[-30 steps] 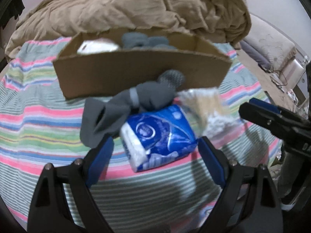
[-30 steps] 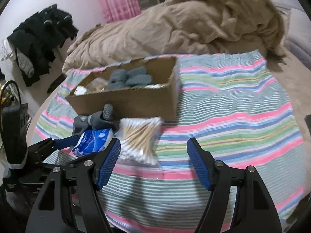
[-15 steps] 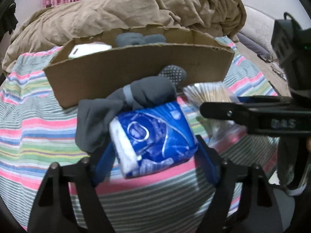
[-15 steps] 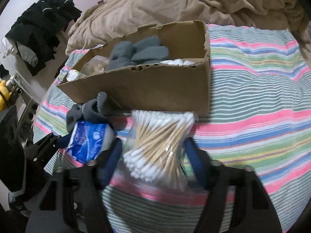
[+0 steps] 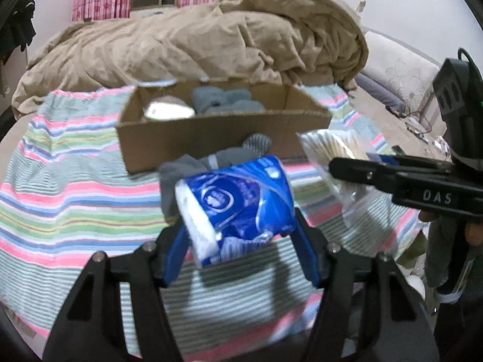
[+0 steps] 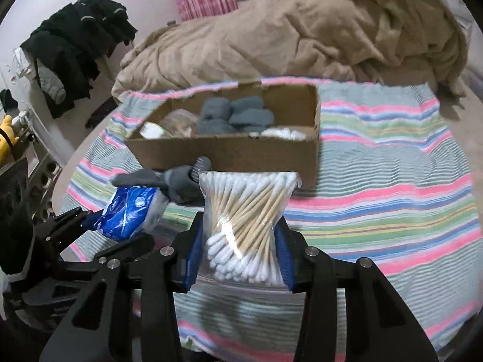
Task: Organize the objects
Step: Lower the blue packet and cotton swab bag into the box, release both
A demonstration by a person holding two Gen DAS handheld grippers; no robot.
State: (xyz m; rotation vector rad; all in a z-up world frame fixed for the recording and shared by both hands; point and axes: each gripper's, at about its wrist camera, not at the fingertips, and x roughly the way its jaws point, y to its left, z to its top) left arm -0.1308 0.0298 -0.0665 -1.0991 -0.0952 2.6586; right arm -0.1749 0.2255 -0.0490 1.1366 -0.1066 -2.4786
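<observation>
My left gripper (image 5: pixel 241 250) is shut on a blue tissue pack (image 5: pixel 238 205) and holds it above the striped bedspread; the pack also shows in the right wrist view (image 6: pixel 132 211). My right gripper (image 6: pixel 238 253) is shut on a clear bag of cotton swabs (image 6: pixel 247 214), also lifted; the bag shows in the left wrist view (image 5: pixel 335 154). A grey sock pair (image 5: pixel 217 160) lies in front of the open cardboard box (image 5: pixel 211 135), which holds grey socks (image 6: pixel 235 114) and other small packs.
A crumpled tan duvet (image 5: pixel 196 42) is heaped behind the box. The striped bedspread (image 6: pixel 392 181) stretches to the right. Dark clothes (image 6: pixel 78 42) hang at the far left beside the bed.
Both grippers have closed, the left on the tissue pack and the right on the swab bag, and lifted them off the bedspread. The sock pair stays in front of the box.
</observation>
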